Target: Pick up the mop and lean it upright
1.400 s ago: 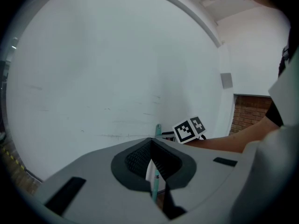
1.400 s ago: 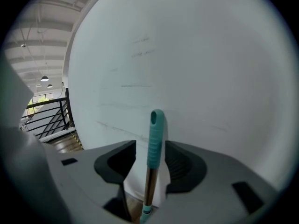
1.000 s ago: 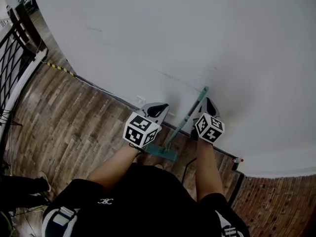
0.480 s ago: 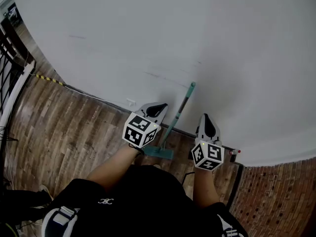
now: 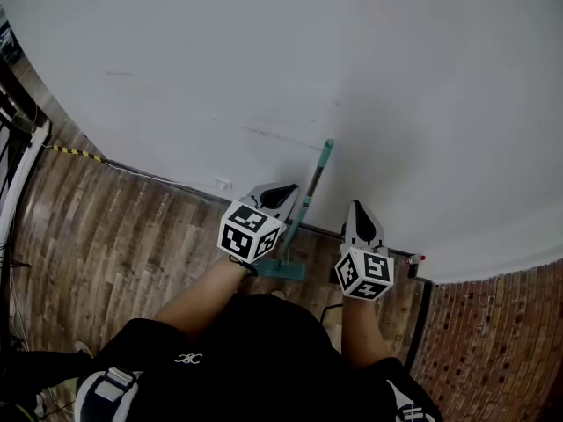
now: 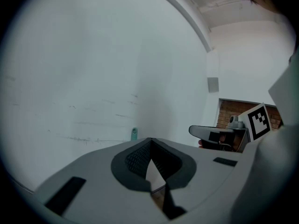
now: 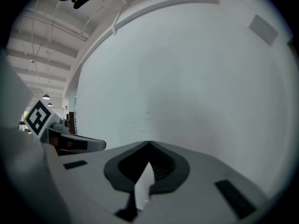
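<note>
The mop stands upright, its teal handle (image 5: 314, 185) leaning against the white wall (image 5: 264, 60) and its teal head (image 5: 282, 269) resting on the wood floor at the wall's foot. The handle's top end (image 6: 134, 134) shows just past the left jaws in the left gripper view. My left gripper (image 5: 283, 192) is shut with nothing in it, close to the left of the handle. My right gripper (image 5: 356, 211) is also shut and empty, a short way to the right of the mop and apart from it.
Wood plank floor (image 5: 114, 227) runs along the curved wall. A brick wall (image 5: 493, 341) stands at the right, with a black pipe (image 5: 423, 310) and a small red-tipped fitting (image 5: 417, 258) beside it. A black railing (image 5: 13, 139) edges the far left.
My right gripper has left the mop handle and drawn back toward me. The mop stays leaning against the wall. The left gripper has hardly moved.
</note>
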`<move>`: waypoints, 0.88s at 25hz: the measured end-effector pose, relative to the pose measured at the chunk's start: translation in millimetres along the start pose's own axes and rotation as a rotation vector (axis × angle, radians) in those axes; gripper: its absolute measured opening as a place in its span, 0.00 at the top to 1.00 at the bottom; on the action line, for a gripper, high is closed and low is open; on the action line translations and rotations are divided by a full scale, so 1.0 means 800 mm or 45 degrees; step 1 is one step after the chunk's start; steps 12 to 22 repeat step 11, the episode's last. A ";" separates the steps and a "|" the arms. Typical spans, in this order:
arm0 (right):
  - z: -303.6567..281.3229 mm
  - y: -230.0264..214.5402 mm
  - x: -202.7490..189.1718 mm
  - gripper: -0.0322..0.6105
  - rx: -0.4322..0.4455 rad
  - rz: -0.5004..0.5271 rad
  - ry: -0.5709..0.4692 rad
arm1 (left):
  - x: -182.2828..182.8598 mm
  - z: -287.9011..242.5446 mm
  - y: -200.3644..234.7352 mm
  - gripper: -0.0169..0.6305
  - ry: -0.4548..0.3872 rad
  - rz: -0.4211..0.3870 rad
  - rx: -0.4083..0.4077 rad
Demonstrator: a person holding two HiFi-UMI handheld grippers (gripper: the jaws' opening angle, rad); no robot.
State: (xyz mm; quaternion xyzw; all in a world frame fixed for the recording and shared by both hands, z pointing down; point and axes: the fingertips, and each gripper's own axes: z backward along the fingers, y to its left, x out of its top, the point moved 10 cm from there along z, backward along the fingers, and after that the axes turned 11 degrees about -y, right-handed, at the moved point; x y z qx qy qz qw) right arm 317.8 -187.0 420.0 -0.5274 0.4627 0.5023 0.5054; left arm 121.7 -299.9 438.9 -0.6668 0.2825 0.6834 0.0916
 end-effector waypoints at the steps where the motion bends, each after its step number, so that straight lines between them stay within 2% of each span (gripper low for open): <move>1: 0.001 -0.001 -0.001 0.93 -0.002 0.000 0.005 | 0.000 0.000 -0.001 0.99 -0.001 0.000 -0.004; 22: -0.001 0.002 -0.001 0.93 0.005 0.005 0.011 | 0.001 0.004 -0.001 0.99 -0.012 -0.004 -0.004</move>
